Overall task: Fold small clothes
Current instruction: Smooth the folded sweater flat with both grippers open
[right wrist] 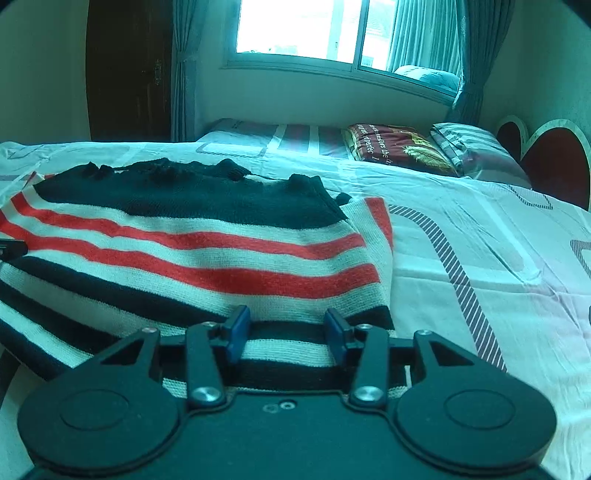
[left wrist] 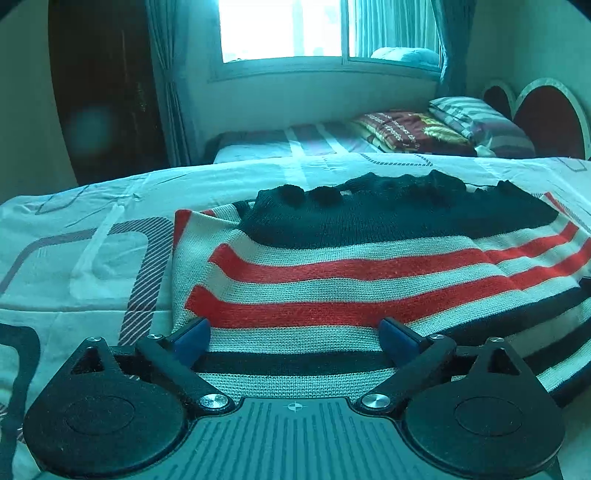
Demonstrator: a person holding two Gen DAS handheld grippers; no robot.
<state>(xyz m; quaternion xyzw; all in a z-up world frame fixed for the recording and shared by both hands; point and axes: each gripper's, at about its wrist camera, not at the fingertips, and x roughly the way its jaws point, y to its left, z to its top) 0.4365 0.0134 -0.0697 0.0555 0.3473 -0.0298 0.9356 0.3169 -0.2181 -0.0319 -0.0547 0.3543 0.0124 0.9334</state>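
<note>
Left wrist: sweater (left wrist: pixel 332 266) beneath spread tool (left wrist: pixel 295 341).

The red, white and navy striped knitted sweater (left wrist: pixel 351 266) lies on the patterned white bedsheet (left wrist: pixel 92 236). Behind it, by the headboard (left wrist: pixel 546 118), lie two pillows (left wrist: pixel 410 131); the window (left wrist: pixel 288 29) stands beyond.

Striped sweater (left wrist: pixel 332 266): coarse matt knit, ribbed texture plain. Bedsheet (left wrist: pixel 92 229): smooth thin printed cloth, lightly creased. Left gripper (left wrist: pixel 295 339): matt black plastic, shiny metal screws, blue pads (left wrist: pixel 192 338).
</note>
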